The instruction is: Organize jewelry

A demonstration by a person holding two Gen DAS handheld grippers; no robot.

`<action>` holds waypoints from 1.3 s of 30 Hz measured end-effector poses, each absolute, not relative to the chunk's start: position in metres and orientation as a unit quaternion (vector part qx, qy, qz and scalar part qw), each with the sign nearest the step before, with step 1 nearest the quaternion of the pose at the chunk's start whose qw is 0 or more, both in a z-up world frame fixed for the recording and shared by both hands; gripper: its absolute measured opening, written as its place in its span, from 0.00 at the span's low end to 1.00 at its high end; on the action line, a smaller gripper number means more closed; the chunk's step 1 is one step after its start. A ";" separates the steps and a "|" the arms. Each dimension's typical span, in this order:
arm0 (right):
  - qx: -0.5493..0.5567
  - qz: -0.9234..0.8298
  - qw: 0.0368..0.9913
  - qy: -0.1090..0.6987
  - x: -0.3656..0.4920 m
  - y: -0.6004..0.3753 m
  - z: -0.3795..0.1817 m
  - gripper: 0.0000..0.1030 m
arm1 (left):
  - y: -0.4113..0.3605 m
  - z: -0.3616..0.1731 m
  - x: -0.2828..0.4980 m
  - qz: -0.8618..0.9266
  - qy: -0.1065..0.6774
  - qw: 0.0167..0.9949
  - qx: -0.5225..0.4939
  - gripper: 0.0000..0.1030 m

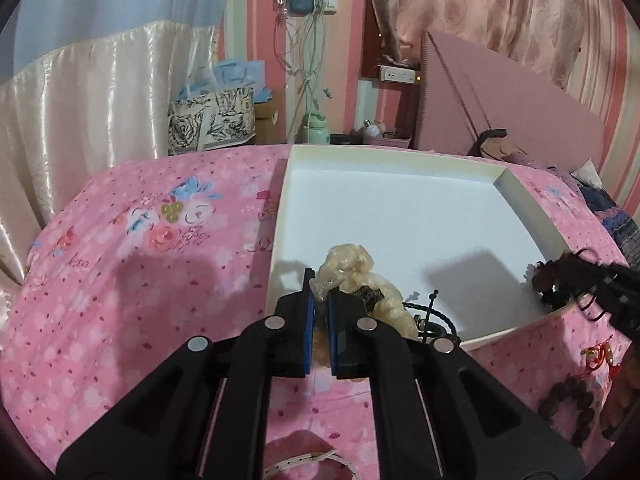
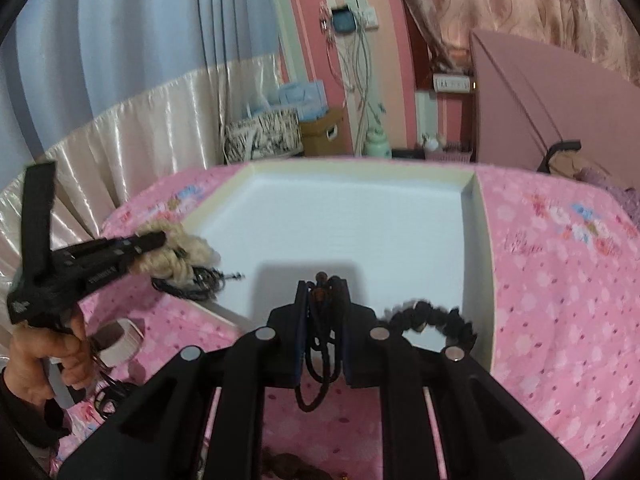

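A shallow white box (image 1: 400, 208) lies open on the pink floral bedspread; it also shows in the right wrist view (image 2: 360, 216). My left gripper (image 1: 319, 292) is shut on a cream blond hair scrunchie (image 1: 352, 272) over the box's near-left corner, seen from the right wrist view (image 2: 176, 256). Black cords (image 1: 432, 312) lie beside it in the box. My right gripper (image 2: 323, 292) is shut on a bunch of black hair ties (image 2: 320, 344) that hang down over the box's near edge. A black scrunchie (image 2: 432, 320) lies in the box's near-right corner.
A brown bead bracelet (image 1: 568, 404) and a red trinket (image 1: 600, 356) lie on the bedspread right of the box. A white roll (image 2: 124, 340) sits on the bed at left. A pink board (image 1: 500, 100), curtains and a patterned bag (image 1: 212, 120) stand behind the bed.
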State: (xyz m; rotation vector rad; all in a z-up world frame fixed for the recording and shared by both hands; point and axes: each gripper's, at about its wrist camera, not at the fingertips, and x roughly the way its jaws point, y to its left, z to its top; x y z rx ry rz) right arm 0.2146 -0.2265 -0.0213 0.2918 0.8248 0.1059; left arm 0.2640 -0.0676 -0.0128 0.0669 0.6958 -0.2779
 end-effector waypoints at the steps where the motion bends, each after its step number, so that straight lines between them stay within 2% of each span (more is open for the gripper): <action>1: 0.139 0.050 0.902 0.406 0.216 -0.226 -0.025 0.13 | -0.069 -0.013 0.264 -0.133 0.343 0.929 0.037 0.03; 13: 0.145 0.043 0.887 0.436 0.224 -0.228 -0.045 0.17 | -0.081 -0.019 0.261 -0.118 0.350 0.926 0.072 0.10; 20: 0.162 0.028 0.891 0.422 0.221 -0.240 -0.042 0.17 | -0.078 -0.015 0.255 -0.127 0.337 0.931 0.065 0.36; 21: 0.164 0.028 0.891 0.422 0.221 -0.242 -0.042 0.20 | -0.077 -0.015 0.255 -0.128 0.338 0.930 0.061 0.43; 22: 0.168 0.026 0.891 0.421 0.220 -0.244 -0.041 0.33 | -0.077 -0.016 0.255 -0.128 0.339 0.930 0.060 0.46; 24: 0.171 0.023 0.893 0.416 0.219 -0.246 -0.040 0.43 | -0.075 -0.016 0.254 -0.132 0.340 0.930 0.055 0.50; 26: 0.172 0.017 0.898 0.404 0.215 -0.251 -0.034 0.43 | -0.072 -0.015 0.253 -0.132 0.339 0.930 0.051 0.52; 30: 0.183 0.006 0.904 0.387 0.205 -0.266 -0.020 0.43 | -0.060 -0.007 0.253 -0.131 0.338 0.931 0.032 0.62; 39: 0.134 -0.067 0.889 0.432 0.195 -0.288 -0.033 0.44 | -0.042 -0.016 0.262 -0.093 0.365 0.924 0.062 0.63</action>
